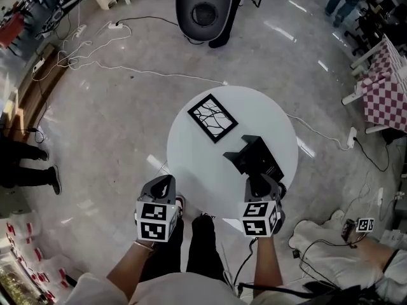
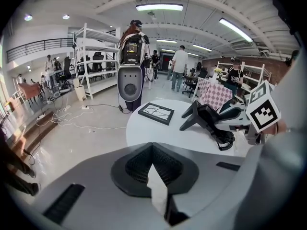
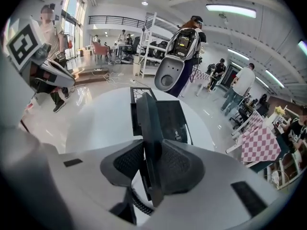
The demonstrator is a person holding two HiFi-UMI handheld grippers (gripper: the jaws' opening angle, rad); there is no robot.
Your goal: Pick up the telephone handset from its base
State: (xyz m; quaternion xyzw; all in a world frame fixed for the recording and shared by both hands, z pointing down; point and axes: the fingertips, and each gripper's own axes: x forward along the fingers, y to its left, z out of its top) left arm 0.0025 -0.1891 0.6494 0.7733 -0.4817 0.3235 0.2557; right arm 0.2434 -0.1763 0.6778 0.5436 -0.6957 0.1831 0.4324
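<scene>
A black telephone base (image 1: 266, 157) stands on the right half of a round white table (image 1: 197, 161). Its black handset (image 3: 148, 128) lies along the base's left side, on edge between the pads of my right gripper (image 3: 152, 152). Both pads press on its near end, so this gripper is shut on it. The coiled cord (image 3: 136, 202) hangs below the jaws. From the head view, the right gripper (image 1: 261, 184) is at the phone's near end. My left gripper (image 1: 162, 186) hovers at the table's near left edge, shut and holding nothing, with its pads meeting at the tips (image 2: 152, 150).
A black-framed picture (image 1: 212, 117) lies flat on the table behind the phone. A grey wheeled machine (image 1: 203, 8) stands on the floor beyond the table. White cables (image 1: 95, 49) trail across the floor at left. A checkered table (image 1: 388, 88) is at right.
</scene>
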